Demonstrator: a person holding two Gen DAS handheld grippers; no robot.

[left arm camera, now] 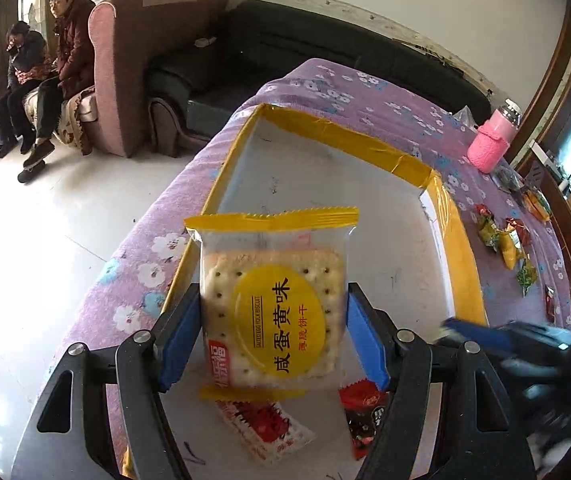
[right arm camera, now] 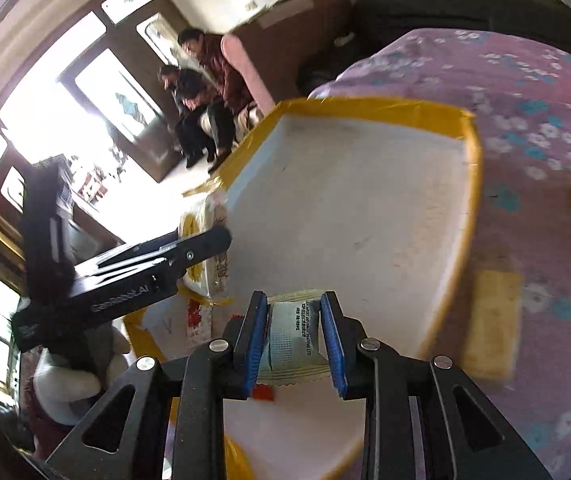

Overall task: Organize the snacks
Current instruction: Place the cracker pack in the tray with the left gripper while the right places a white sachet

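My left gripper (left arm camera: 273,320) is shut on a yellow egg-yolk biscuit packet (left arm camera: 273,300), holding it upright above the near end of a white tray with a yellow-taped rim (left arm camera: 345,136). Two red snack packets (left arm camera: 265,424) (left arm camera: 363,412) lie in the tray below it. My right gripper (right arm camera: 293,340) is shut on a small pale wafer packet (right arm camera: 291,336) above the same tray (right arm camera: 471,168). The left gripper with its biscuit packet (right arm camera: 205,256) shows at the left of the right wrist view. The right gripper shows blurred at the right edge of the left wrist view (left arm camera: 497,336).
The tray lies on a purple flowered cloth (left arm camera: 365,96). Several loose wrapped snacks (left arm camera: 505,240) lie on the cloth right of the tray. A pink bottle (left arm camera: 493,140) stands at the far right. A pale packet (right arm camera: 489,324) lies beside the tray. Sofas and two seated people (left arm camera: 45,60) are beyond.
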